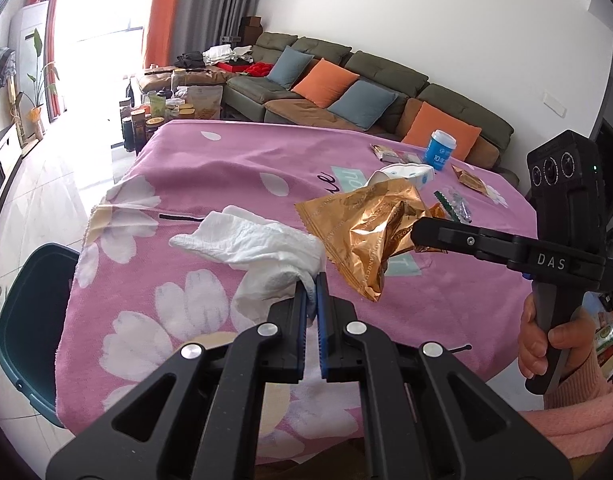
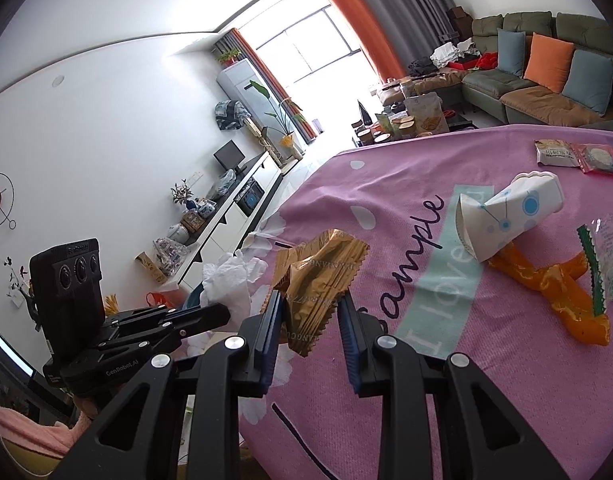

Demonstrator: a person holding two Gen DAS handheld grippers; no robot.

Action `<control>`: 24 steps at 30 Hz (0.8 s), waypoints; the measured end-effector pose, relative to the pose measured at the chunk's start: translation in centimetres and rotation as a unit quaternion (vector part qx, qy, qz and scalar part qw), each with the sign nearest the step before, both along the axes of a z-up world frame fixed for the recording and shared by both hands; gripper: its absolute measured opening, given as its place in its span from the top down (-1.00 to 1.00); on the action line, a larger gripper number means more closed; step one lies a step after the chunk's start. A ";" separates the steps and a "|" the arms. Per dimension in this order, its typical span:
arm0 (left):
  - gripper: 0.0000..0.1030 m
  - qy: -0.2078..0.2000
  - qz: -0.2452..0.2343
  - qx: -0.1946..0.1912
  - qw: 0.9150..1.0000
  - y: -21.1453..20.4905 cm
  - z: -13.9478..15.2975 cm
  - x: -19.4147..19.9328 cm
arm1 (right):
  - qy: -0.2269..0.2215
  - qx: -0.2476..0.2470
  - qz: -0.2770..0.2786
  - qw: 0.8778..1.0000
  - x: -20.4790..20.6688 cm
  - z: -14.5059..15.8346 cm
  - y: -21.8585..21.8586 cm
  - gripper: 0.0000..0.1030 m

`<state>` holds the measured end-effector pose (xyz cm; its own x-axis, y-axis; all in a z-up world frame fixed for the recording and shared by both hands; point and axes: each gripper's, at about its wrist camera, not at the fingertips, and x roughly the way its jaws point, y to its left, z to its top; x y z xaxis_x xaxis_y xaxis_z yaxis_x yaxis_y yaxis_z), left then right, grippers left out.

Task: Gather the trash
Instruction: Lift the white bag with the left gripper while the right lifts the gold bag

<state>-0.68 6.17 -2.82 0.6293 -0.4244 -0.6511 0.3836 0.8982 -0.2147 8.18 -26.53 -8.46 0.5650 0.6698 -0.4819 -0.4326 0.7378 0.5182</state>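
Item, left gripper (image 1: 312, 288): we find its jaws closed on a white tissue (image 1: 266, 248), held over the near left part of the desk (image 1: 210, 184), above its pink flowered cloth (image 1: 226, 160).
Item, right gripper (image 2: 310, 312): jaws clamped on a crumpled gold wrapper (image 2: 314, 276), held just right of the tissue, the two nearly touching.
Item, green bin (image 1: 30, 320): we note it beside the desk's left edge, below the tissue.
Item, trash left on the cloth: a paper cup (image 2: 506, 216) on its side, resting on an orange wrapper (image 2: 554, 296); a clear wrapper (image 2: 606, 264) with a green edge beside it; two flat packets (image 2: 578, 156) farther back; a blue tub (image 1: 440, 150) near the far edge.
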 end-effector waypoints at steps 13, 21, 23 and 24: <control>0.90 0.002 0.016 0.002 1.000 1.5 0.0 0.3 | 0.003 0.002 0.020 1.000 0.8 -0.2 1.7 0.49; 0.90 0.001 0.027 0.004 1.000 2.1 0.1 0.1 | 0.006 0.005 0.030 1.000 1.3 0.0 2.5 0.49; 0.90 0.001 0.029 0.004 1.000 2.4 0.1 0.2 | 0.005 0.005 0.033 0.999 1.3 0.1 2.8 0.49; 0.90 0.001 0.030 0.004 1.000 2.5 0.2 0.2 | 0.005 0.005 0.034 0.999 1.3 0.1 3.0 0.49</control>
<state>-0.49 8.63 -2.67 0.6530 -0.3803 -0.6550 0.3280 0.9215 -0.2081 9.51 -23.56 -8.36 0.5127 0.7116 -0.4803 -0.4773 0.7013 0.5296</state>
